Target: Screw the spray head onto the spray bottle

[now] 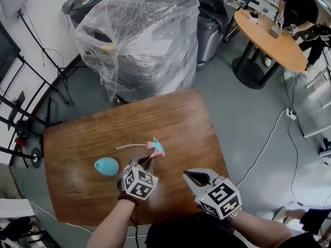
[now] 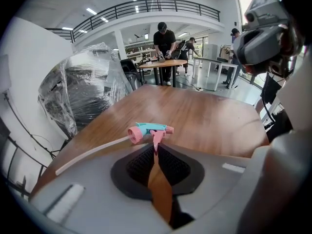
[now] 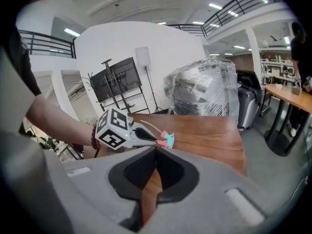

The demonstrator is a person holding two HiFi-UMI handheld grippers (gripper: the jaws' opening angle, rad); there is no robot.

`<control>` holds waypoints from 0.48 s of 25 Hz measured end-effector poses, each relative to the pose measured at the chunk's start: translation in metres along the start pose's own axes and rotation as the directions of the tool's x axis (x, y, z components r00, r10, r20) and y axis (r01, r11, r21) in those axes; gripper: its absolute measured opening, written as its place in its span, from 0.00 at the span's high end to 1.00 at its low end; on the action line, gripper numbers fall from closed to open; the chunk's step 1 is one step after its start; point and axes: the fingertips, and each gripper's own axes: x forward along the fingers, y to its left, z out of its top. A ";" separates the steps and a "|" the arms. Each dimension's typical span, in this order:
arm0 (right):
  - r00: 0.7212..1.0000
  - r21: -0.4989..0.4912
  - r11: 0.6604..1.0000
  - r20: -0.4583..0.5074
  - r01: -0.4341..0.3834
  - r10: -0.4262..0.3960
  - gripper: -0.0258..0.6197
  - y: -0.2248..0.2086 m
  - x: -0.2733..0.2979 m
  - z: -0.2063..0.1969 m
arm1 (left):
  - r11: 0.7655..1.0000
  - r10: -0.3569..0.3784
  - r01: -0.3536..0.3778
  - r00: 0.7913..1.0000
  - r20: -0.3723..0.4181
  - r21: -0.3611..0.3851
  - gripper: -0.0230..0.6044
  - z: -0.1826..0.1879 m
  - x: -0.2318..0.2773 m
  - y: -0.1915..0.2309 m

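- Left gripper view: the spray head (image 2: 148,128), teal body with a pink collar and pink nozzle tip, sits just past the jaw tips. Its pink trigger (image 2: 157,138) hangs down into them.
- The left gripper (image 2: 156,150) has its jaws pressed together, pinching that trigger between the ribbed black pads.
- A pale tube (image 2: 92,152) runs from the pink collar out toward the left side of the table (image 2: 209,116).
- Head view: the spray head (image 1: 155,148) is near the middle of the table (image 1: 181,112), a little toward the near edge, just ahead of the left gripper (image 1: 148,161).
- The spray bottle (image 1: 106,166), teal and egg-shaped, lies on its side between the left gripper and the table's left edge. It is apart from the spray head and nothing touches it.
- The right gripper (image 1: 187,175) is close to the near right corner, beside the left gripper and apart from it.
- Right gripper view: the right gripper (image 3: 156,150) has its jaws closed on each other with nothing between them, and it faces the left gripper (image 3: 155,141) and the spray head (image 3: 168,139).
- Beyond the table's far edge stands a bulky load wrapped in clear plastic (image 1: 137,40).
- Farther off to the right, a person (image 1: 297,6) bends over a round table (image 1: 269,40).
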 end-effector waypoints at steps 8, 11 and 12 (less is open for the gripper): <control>0.985 0.235 0.957 0.066 -0.172 0.161 0.77 -0.030 -0.003 0.021 | 0.995 -0.031 0.012 0.983 0.180 0.103 0.89 0.050 -0.055 -0.034; 0.957 0.367 0.884 0.118 -0.291 0.266 0.71 -0.032 -0.004 0.028 | 0.991 -0.045 0.011 0.965 0.258 0.132 0.89 0.069 -0.082 -0.048; 0.945 0.402 0.855 0.135 -0.327 0.297 0.68 -0.033 -0.005 0.031 | 0.991 -0.048 0.010 0.958 0.282 0.135 0.89 0.074 -0.090 -0.052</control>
